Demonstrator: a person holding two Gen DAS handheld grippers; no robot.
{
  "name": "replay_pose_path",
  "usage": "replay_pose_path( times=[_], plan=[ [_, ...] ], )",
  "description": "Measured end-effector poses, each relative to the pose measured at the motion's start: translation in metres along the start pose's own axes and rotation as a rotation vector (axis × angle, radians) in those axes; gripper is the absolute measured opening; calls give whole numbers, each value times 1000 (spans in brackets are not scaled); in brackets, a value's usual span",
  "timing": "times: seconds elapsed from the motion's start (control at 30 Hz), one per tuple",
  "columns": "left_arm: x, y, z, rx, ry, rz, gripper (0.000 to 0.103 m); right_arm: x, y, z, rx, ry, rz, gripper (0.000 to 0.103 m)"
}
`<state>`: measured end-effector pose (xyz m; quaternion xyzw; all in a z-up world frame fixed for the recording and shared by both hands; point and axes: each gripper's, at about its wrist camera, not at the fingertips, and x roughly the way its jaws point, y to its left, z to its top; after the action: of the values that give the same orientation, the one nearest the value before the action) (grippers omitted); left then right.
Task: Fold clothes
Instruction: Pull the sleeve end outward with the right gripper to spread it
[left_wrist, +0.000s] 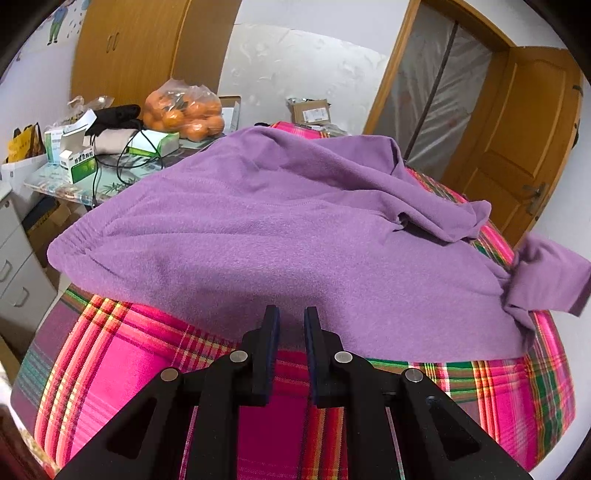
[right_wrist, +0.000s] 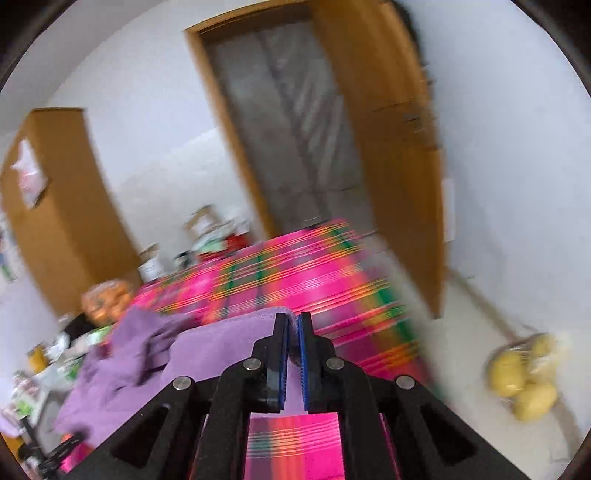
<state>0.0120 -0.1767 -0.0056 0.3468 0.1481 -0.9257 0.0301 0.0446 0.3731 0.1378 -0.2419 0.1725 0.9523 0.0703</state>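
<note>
Both grippers low: right gripper (right_wrist: 292, 316) pinching purple garment (right_wrist: 221, 336), left gripper (left_wrist: 291, 314) empty.

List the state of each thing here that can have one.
Purple garment: spread on the bed, rumpled at one side, not folded.
Left tool: open, holding nothing, at the garment's near edge.
Right tool: shut on the garment's edge.
Wooden door: open.
Bag of oranges: tied shut.

Bare plaid bed (left_wrist: 140, 354) lies open before the purple garment (left_wrist: 258, 229); cluttered table (left_wrist: 59, 184) (boxes, oranges (left_wrist: 184, 114)) blocks the far left.
</note>
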Motion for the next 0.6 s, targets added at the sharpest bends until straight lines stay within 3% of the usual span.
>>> replay_pose_path(
  times=[0.1, 0.17, 0.23, 0.33, 0.4, 0.47, 0.6],
  plan=[
    [1, -3, 0, 11, 3, 18, 14, 1, -22, 0, 17, -1, -108, 9],
    [1, -5, 0, 19, 5, 30, 14, 8, -36, -6, 43, 20, -136, 11],
    [1, -6, 1, 19, 9, 39, 14, 14, -44, -14, 60, 38, -151, 20],
    [1, -8, 3, -9, 24, 54, 15, 20, -57, -29, 94, 73, -157, 26],
    [1, -11, 5, -38, 44, 33, 16, 18, -68, -40, 116, 97, -167, 31],
    [1, -19, 5, -52, 67, -33, 16, 16, -79, -54, 138, 126, -178, 34],
    [2, -53, 1, 21, 78, -118, 16, 15, -86, -81, 116, 195, -168, 36]
  ],
)
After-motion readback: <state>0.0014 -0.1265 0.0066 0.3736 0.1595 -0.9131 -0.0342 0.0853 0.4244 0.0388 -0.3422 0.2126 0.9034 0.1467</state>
